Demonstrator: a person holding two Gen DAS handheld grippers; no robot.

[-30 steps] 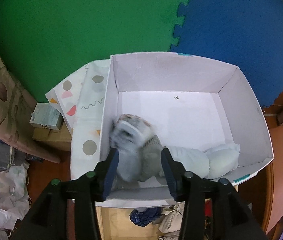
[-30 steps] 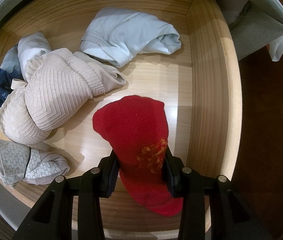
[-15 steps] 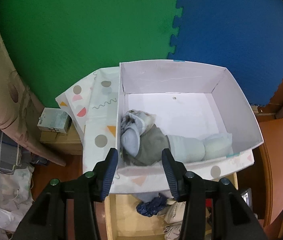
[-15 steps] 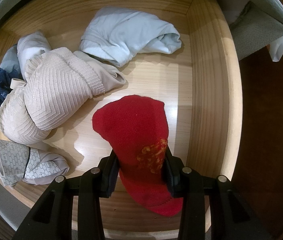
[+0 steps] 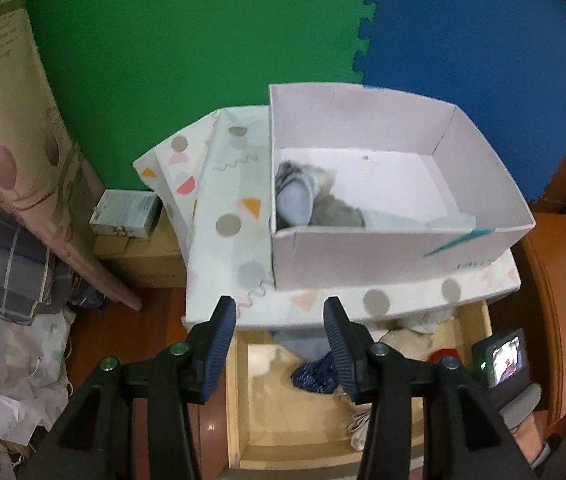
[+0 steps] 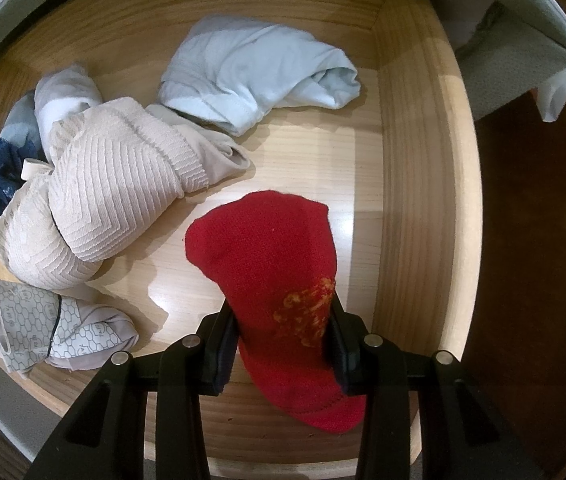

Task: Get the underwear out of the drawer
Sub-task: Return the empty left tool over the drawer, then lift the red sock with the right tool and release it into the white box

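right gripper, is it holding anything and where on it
The right gripper is shut on the red garment, pinching it across the lower part near the orange print, above its hem. The left gripper is open and holds nothing.

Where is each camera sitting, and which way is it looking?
Left wrist: rides on the left tongs, which are open and empty, looking down at the white box above the open drawer.
Right wrist: rides on the right tongs, looking down into the drawer, gripping a red garment.
Shared: both see the wooden drawer and its navy lace piece.
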